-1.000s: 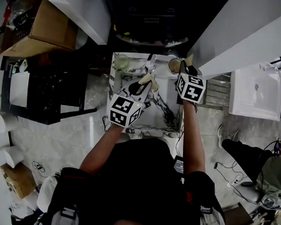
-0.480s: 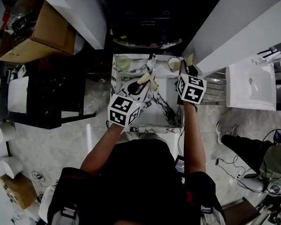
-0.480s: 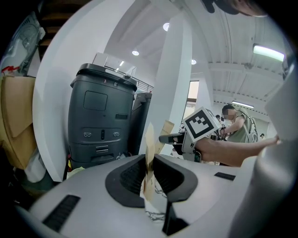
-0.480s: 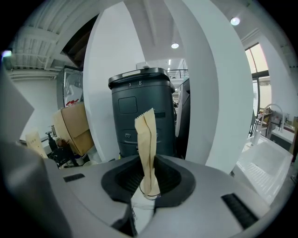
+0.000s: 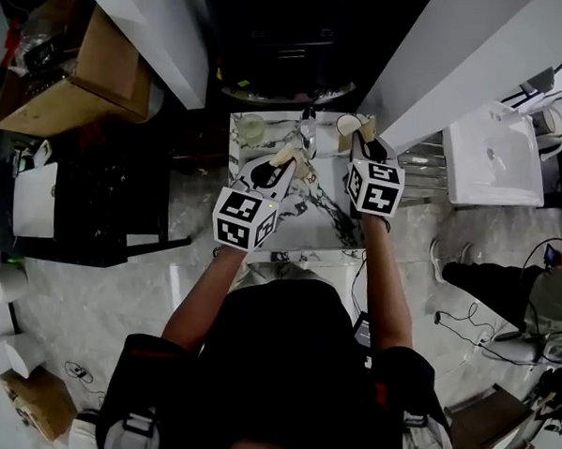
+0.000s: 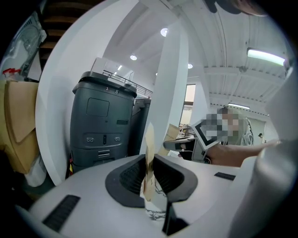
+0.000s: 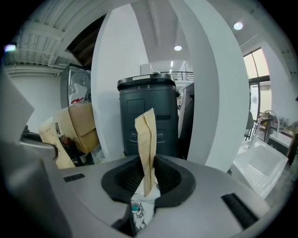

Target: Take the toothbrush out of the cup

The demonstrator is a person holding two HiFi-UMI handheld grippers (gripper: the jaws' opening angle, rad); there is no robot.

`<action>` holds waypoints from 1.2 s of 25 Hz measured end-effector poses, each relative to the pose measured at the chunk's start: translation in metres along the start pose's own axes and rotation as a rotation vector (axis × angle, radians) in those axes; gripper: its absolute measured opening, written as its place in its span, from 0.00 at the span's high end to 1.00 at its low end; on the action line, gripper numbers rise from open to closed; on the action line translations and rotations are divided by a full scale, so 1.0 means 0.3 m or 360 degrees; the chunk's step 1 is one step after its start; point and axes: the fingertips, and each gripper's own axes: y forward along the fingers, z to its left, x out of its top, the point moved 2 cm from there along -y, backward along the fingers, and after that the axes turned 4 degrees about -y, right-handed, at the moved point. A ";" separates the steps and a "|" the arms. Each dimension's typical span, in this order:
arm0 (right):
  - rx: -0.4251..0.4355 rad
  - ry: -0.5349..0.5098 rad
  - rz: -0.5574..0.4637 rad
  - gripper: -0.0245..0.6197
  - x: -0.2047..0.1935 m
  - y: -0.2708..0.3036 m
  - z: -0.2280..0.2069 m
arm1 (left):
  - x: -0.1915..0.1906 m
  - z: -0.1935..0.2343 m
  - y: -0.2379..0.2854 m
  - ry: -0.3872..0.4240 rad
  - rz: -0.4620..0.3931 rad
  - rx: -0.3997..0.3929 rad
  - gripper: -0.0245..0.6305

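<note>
Two cups stand at the far edge of the marble table [image 5: 330, 223]: a pale one [image 5: 252, 128] on the left and another [image 5: 347, 126] on the right. A slim grey thing [image 5: 307, 131] rises between them; I cannot tell what it is. My left gripper [image 5: 292, 161] is over the table's middle, shut on a tan paper strip [image 6: 149, 158] that I see edge on. My right gripper [image 5: 365, 136] hangs beside the right cup, shut on a tan paper packet [image 7: 146, 139] with a serrated top. No toothbrush shows plainly.
A dark waste bin [image 7: 149, 116] stands behind the table between white pillars [image 7: 212, 79]. A cardboard box [image 5: 78, 63] lies at the left and a white sink [image 5: 491, 164] at the right. Cables and a person's legs are on the floor at the right.
Both grippers have shifted a little toward the table's far edge and lifted, each keeping its grip on its tan paper piece. The head view has also shifted.
</note>
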 end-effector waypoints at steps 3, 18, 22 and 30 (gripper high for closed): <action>0.0018 0.0000 -0.0020 0.84 0.013 -0.042 0.050 | 0.013 0.016 -0.033 0.0009 -0.0021 -0.0006 0.87; 0.0081 0.0082 -0.0171 0.84 0.090 -0.230 0.310 | 0.076 0.125 -0.211 0.0058 -0.0151 -0.0036 0.87; 0.0102 0.0095 -0.0210 0.84 0.115 -0.258 0.392 | 0.081 0.154 -0.270 0.0084 -0.0159 -0.0050 0.87; 0.0102 0.0098 -0.0264 0.84 0.139 -0.297 0.530 | 0.098 0.205 -0.386 0.0131 -0.0189 -0.0084 0.87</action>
